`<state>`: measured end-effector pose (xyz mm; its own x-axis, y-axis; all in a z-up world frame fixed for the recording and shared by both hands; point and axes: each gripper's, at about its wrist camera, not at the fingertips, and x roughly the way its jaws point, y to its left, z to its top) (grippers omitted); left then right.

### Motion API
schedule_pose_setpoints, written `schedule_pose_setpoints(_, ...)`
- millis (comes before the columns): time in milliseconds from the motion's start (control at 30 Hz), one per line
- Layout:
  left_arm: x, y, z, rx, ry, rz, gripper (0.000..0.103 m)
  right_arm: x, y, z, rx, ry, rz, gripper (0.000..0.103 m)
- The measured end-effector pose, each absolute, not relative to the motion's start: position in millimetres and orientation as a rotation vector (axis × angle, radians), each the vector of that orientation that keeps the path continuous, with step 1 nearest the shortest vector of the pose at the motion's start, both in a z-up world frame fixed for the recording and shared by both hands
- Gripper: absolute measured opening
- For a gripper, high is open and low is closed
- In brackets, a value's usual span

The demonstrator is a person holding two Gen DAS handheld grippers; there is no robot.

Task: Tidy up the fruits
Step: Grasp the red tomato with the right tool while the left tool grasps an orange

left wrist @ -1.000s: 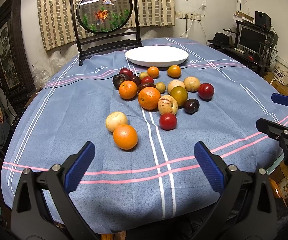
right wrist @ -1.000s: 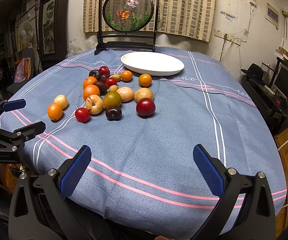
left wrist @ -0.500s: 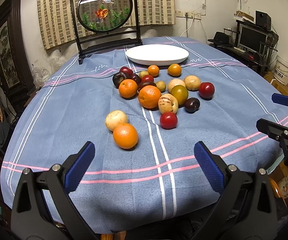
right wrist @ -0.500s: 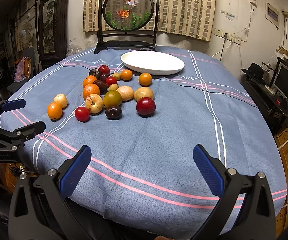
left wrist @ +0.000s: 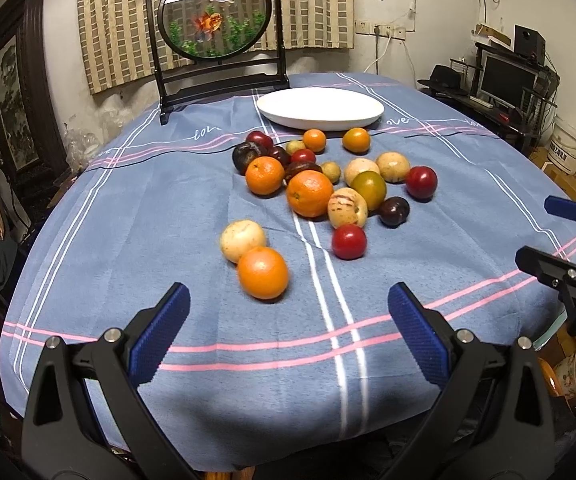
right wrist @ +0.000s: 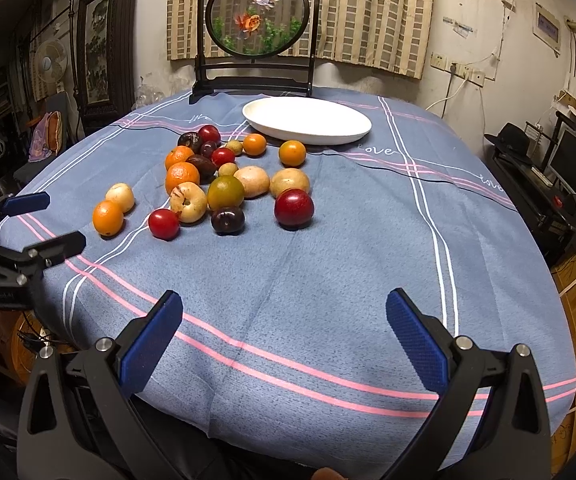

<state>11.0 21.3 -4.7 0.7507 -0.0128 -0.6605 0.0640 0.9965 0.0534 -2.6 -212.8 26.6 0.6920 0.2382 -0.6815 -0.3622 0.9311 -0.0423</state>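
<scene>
Pre-grasp: we hold both grippers, left (left wrist: 288, 328) & right (right wrist: 284, 328), jaws spread, empty. Next: nearest orange (left wrist: 263, 273) at 12 → plate (left wrist: 320, 109).

A lived-in home room is showing here: a round table (left wrist: 136, 216) wearing a blue striped cloth, checked curtains (left wrist: 320, 4) hanging behind a goldfish screen (left wrist: 216, 16) on a dark stand, a framed painting (left wrist: 12, 108) leaning at the left, and a monitor (left wrist: 508, 78) sitting amid clutter at the right.
</scene>
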Motion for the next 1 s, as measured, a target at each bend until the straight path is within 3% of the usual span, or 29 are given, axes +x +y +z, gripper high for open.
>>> schedule_pose_setpoints(400,20.3,67.3,-2.9,0.03,0.7,-0.032,0.101,12.4,-172.7,14.7,-0.085,0.705,0.613,0.099)
schedule_pose_setpoints(533,24.7,70.0,-9.8,0.027,0.707,-0.082,0.1,20.1,-140.1,7.0,-0.171,0.705,0.619,0.072)
schedule_pose_setpoints(633,30.6,71.0,-17.6,0.026,0.722,-0.106,0.099,39.6,-129.0,-6.1,-0.144,0.78,0.626,0.061)
schedule_pose_setpoints(833,36.1,77.4,-25.7,-0.008,0.729,-0.169,0.089,60.0,-113.5,-14.2,-0.081,0.854,0.672,0.056)
schedule_pose_setpoints(1000,40.9,78.5,-33.8,-0.026,0.752,-0.186,0.082,63.9,-104.8,-13.2,-0.056,0.893,0.7,0.044)
